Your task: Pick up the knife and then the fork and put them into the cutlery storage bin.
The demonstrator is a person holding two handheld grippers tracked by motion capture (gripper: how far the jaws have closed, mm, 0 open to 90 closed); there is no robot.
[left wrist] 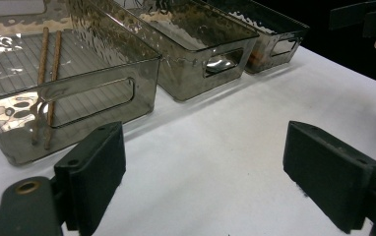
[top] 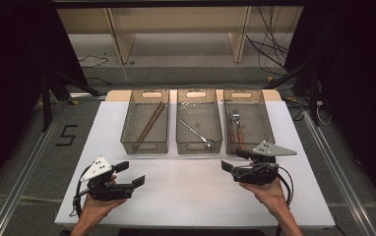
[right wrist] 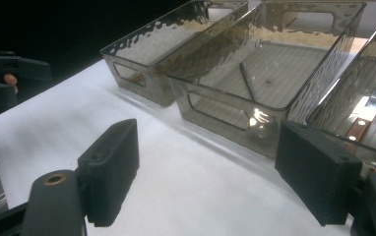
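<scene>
Two hand-held grippers hover low over a white table [top: 186, 196], both empty and touching nothing. The left gripper [top: 129, 174] sits near the table's front left corner, its two black jaws spread wide with bare tabletop showing between them; in its own view the same gap looks toward the left bin. The right gripper [top: 234, 161] is near the front right, held by a hand [top: 269, 194], its jaws also spread wide and pointing toward the middle of the table; its tips are just in front of the right bin but apart from it. The two grippers face each other, well apart. Behind them, across the middle of the table, three smoky clear plastic bins stand side by side, each with a handle slot in its near wall. The left bin [top: 127, 123] holds a pair of brown chopsticks [top: 150, 123] lying lengthwise. The middle bin [top: 218, 123] holds a metal spoon [top: 196, 133] lying slantwise. The right bin [top: 265, 118] holds a fork [top: 235, 118] and wooden-handled cutlery. Beyond the table are a shelf [top: 176, 29] and loose cables on the floor.
</scene>
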